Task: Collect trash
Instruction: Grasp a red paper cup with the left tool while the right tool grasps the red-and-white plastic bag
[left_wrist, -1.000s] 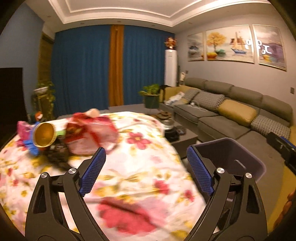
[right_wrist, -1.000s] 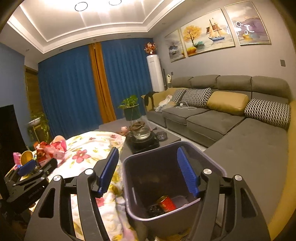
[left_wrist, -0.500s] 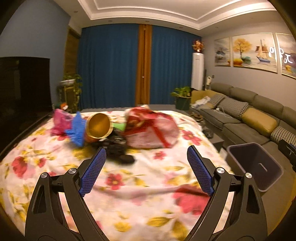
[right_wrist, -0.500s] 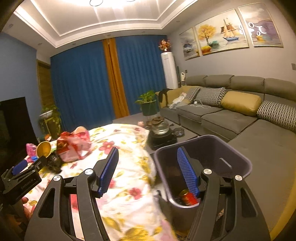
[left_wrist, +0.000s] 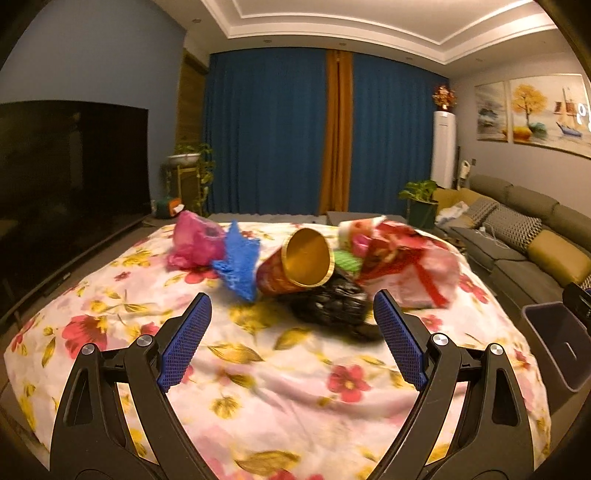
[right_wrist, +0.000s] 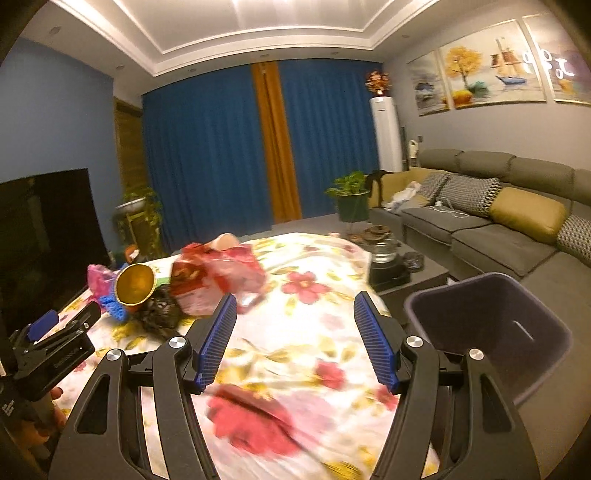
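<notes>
Here the left gripper (left_wrist: 291, 332) hovers over the near part of the floral cloth (left_wrist: 258, 373), its blue-padded fingers (left_wrist: 184, 341) spread wide with nothing between them. The trash sits in one heap toward the far side of the cloth: a pink bag (left_wrist: 195, 240), a blue net scrap (left_wrist: 238, 264), a red paper cup (left_wrist: 297, 264) lying on its side with its gold mouth toward the camera, a crumpled black bag (left_wrist: 332, 304) just under it, and a red-and-white wrapper (left_wrist: 402, 258) at the right. The black bag lies nearest the gripper, a strip of bare cloth between them. In front of the heap the cloth is open out to its left and right edges.

The right gripper (right_wrist: 295, 338) also stands empty with its fingers apart, over the cloth's right part. The grey bin (right_wrist: 491, 328) stands just past the cloth's right edge, beside this gripper's right finger, its mouth open. Beyond it lie a low dark table (right_wrist: 417, 273) and the grey sofa (right_wrist: 498, 236).
</notes>
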